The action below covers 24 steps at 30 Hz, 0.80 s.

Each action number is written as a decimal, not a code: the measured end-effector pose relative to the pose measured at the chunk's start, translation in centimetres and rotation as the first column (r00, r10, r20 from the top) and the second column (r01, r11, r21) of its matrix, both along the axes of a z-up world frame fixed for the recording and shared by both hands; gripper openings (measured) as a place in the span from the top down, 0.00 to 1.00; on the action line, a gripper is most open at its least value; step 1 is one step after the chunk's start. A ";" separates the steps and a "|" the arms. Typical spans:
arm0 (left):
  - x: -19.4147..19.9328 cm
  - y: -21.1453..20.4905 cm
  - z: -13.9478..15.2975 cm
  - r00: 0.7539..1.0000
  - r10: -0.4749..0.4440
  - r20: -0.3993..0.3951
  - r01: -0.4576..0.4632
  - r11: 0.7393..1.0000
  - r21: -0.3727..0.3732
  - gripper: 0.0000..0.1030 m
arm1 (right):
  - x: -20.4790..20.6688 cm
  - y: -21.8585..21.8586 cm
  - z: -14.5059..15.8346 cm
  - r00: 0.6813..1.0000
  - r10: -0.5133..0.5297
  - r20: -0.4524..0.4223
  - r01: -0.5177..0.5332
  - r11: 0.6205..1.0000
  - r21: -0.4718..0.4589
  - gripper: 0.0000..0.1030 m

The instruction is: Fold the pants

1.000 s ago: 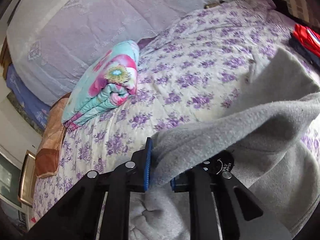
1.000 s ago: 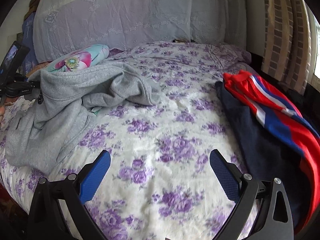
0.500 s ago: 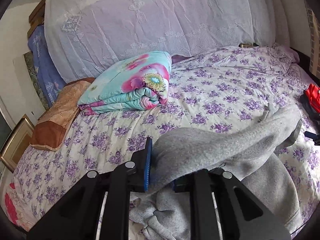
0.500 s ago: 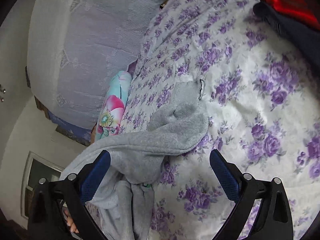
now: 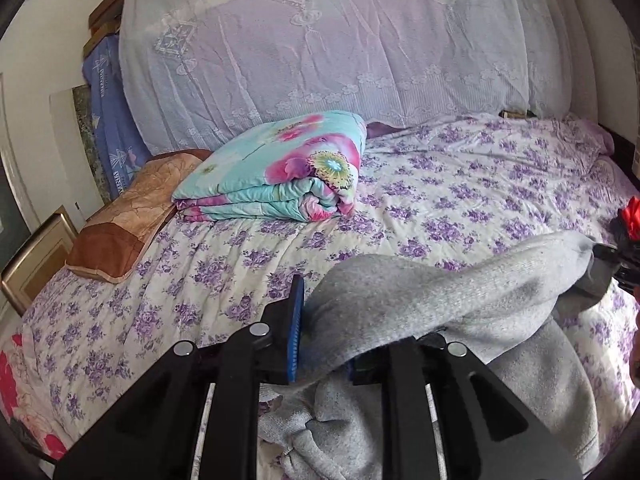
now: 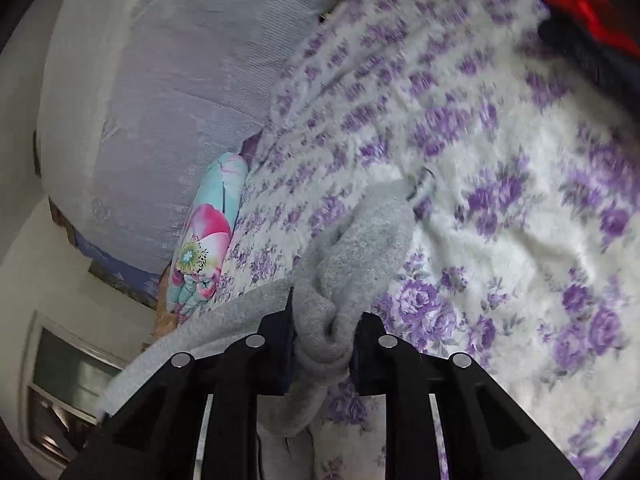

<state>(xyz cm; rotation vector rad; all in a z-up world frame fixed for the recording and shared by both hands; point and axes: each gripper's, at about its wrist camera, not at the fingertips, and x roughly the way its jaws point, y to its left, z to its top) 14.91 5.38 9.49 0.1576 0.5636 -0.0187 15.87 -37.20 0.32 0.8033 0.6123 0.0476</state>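
Currently left gripper [image 5: 322, 338] is clamped on the grey pants [image 5: 432, 300], which stretch toward 3 o'clock over the floral bedsheet [image 5: 460, 200]. Right gripper [image 6: 323, 334] is clenched on a bunched end of them; folded quilt [image 5: 280, 168] at 11 o'clock.
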 end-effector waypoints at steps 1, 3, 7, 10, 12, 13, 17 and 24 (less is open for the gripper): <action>-0.6 0.7 0.5 1.000 0.012 0.018 -0.011 0.999 -0.030 0.85 | -1.8 0.9 2.2 0.999 -0.007 0.051 0.012 0.996 -0.091 0.80; -2.2 2.0 1.5 0.997 0.040 0.063 -0.036 0.997 -0.069 0.85 | -6.4 2.7 7.0 0.985 -0.021 0.171 0.059 0.973 -0.223 0.80; -6.0 2.9 4.3 0.980 0.071 0.189 -0.055 0.995 -0.086 0.85 | -14.0 6.3 16.3 0.949 -0.063 0.308 0.203 0.870 -0.449 0.77; -6.3 2.7 6.3 0.973 0.081 0.217 -0.063 0.994 -0.089 0.85 | -13.6 7.9 20.6 0.953 -0.117 0.279 0.265 0.770 -0.581 0.70; -4.2 2.7 6.9 0.979 0.095 0.181 -0.080 0.993 -0.091 0.85 | -10.2 7.8 21.7 0.961 -0.166 0.222 0.271 0.732 -0.625 0.54; -2.3 2.5 6.9 0.982 0.108 0.153 -0.096 0.992 -0.081 0.85 | -8.0 7.4 21.7 0.962 -0.203 0.181 0.272 0.712 -0.647 0.43; 10.8 2.3 2.7 0.971 0.239 -0.029 -0.237 0.970 0.055 0.72 | 7.0 6.7 17.3 0.981 -0.190 0.028 0.151 0.669 -0.727 0.05; 18.0 8.5 -6.3 0.882 0.373 -0.288 -0.359 0.928 0.103 0.54 | 8.6 4.9 6.8 0.965 -0.098 -0.244 -0.052 0.837 -0.545 0.35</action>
